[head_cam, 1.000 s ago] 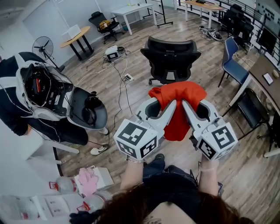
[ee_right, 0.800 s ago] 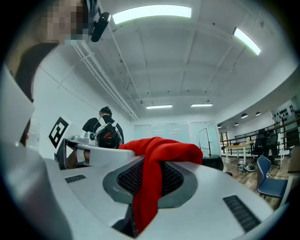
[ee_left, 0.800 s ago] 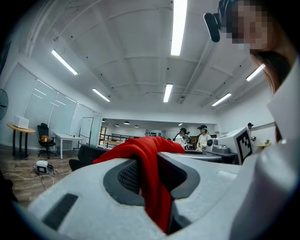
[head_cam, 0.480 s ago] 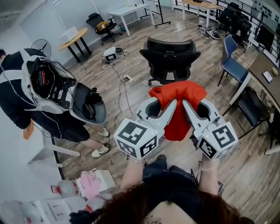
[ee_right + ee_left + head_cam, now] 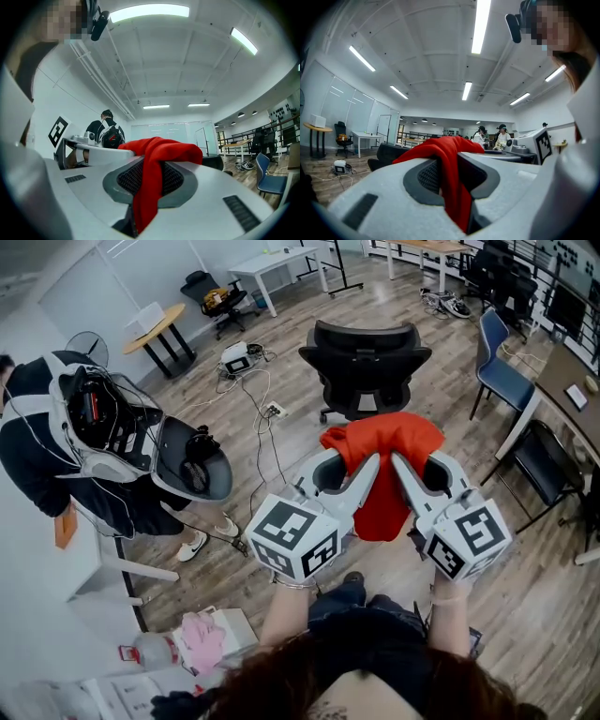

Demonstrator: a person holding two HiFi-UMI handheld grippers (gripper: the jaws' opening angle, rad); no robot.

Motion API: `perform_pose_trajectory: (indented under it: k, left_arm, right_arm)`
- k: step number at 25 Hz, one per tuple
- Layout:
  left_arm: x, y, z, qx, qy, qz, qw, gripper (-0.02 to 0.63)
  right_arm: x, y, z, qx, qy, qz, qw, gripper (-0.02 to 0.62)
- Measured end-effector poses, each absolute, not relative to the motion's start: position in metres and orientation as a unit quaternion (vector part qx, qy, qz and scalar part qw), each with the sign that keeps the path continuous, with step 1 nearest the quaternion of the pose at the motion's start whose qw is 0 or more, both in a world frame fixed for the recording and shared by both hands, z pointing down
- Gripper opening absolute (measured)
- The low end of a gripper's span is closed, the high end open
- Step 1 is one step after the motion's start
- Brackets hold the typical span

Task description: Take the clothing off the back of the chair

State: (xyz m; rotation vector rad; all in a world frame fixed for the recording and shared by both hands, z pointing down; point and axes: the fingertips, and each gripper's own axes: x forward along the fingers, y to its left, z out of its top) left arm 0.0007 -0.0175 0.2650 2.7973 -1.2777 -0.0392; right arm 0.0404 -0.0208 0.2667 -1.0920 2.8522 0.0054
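Clothing: we see a red garment [image 5: 386, 486] hanging bunched in the air between the two tools. It is on our side of the chair, and its lower edge hangs free above the wooden floor [image 5: 281, 456].
Chair: the black office chair [image 5: 366, 360] stands beyond the garment. Its back shows bare, and the cloth appears clear of it.
Progress: we judge the lifting-off done. What seems left is to carry the garment away or set it down, though we see no evident place for that.
Left hand-held gripper [image 5: 449, 161]: the jaws are nearly together, pinched on a fold of the red cloth, which runs down through the narrow gap.
Right hand-held gripper [image 5: 146, 180]: the jaws are likewise narrowly closed, clamped on another fold of the same garment, which drapes over the jaw tips.
Pose: we see both tools side by side, their tips converging on the cloth.
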Motion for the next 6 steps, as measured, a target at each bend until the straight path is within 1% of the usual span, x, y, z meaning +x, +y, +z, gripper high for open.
perform_pose_trajectory:
  k: [6]
  left_arm:
    - [0.006, -0.038, 0.274, 0.911, -0.412, -0.009, 0.035, 0.091]
  right_arm:
    - [0.046, -0.041, 0.275, -0.362, 0.931, -0.001, 0.044, 0.060]
